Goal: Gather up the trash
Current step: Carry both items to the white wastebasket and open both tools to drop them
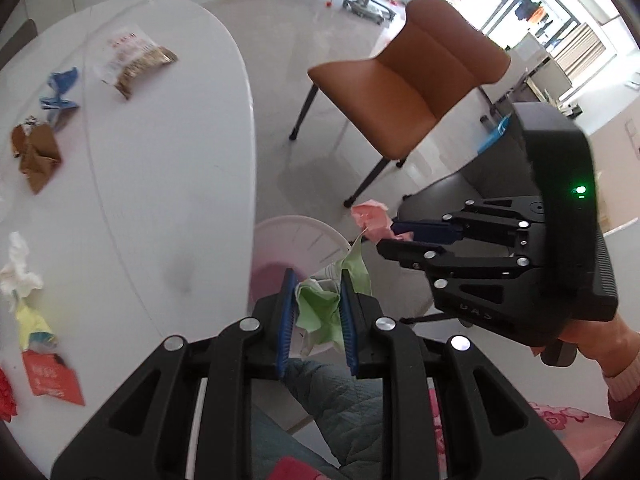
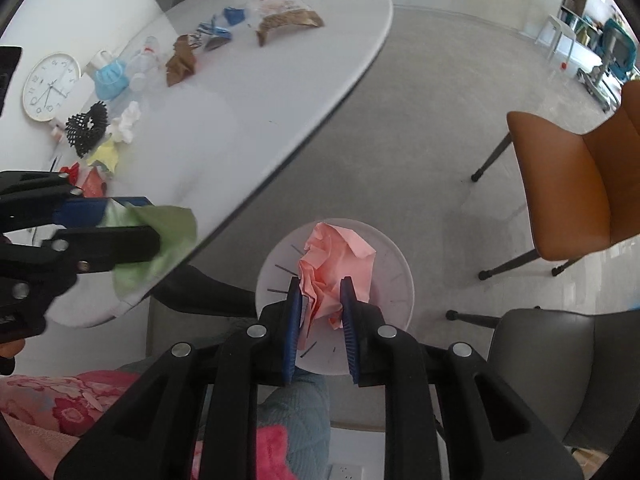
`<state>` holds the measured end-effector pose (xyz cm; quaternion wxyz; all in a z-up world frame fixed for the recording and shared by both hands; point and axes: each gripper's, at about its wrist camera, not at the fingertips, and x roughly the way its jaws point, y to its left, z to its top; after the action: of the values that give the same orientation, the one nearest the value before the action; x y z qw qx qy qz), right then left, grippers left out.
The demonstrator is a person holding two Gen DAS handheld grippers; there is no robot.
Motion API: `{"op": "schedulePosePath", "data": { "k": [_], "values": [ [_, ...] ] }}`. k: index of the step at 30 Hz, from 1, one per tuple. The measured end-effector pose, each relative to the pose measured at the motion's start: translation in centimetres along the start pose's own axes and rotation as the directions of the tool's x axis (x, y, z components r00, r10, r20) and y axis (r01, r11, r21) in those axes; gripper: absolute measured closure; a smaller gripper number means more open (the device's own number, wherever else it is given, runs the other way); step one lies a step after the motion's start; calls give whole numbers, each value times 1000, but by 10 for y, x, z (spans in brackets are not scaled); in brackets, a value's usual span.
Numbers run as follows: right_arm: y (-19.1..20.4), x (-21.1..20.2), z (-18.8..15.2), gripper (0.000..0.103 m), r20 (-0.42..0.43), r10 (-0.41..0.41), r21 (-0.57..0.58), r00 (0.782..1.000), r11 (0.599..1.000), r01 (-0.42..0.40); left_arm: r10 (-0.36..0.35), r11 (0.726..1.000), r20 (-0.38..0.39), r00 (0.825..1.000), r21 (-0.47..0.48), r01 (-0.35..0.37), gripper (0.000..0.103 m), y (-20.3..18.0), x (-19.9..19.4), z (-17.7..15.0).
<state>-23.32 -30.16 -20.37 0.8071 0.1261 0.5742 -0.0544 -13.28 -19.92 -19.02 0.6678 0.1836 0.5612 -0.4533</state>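
Left gripper (image 1: 318,300) clamped on crumpled green paper (image 1: 320,308), jaws narrow, beside the edge of a smooth white oval table (image 1: 168,184). Right gripper (image 2: 322,308) pinching crumpled pink paper (image 2: 334,268), jaws nearly closed, above a round pale-pink slotted bin (image 2: 396,280). Elsewhere on the table: torn brown paper (image 1: 36,156), white tissue (image 1: 18,268), clear snack bag (image 1: 128,56) with unreadable red print.

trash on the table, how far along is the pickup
Done: nothing visibly binned yet. In hand: left hand-held gripper holds green paper, right hand-held gripper holds pink paper, above the white bin. Left: brown wrapper, snack bag, tissue.
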Motion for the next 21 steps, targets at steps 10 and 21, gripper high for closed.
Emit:
{"op": "schedulePosePath", "data": {
  "k": [10, 21],
  "values": [
    [-7, 6, -6, 46, -14, 3, 3, 1000, 1000, -2, 12, 1000, -39, 999, 8, -12, 52, -7, 14, 3],
    [-17, -2, -4, 31, 9, -35, 19, 999, 999, 35, 19, 1000, 3, 1000, 5, -19, 32, -12, -5, 4]
  ]
}}
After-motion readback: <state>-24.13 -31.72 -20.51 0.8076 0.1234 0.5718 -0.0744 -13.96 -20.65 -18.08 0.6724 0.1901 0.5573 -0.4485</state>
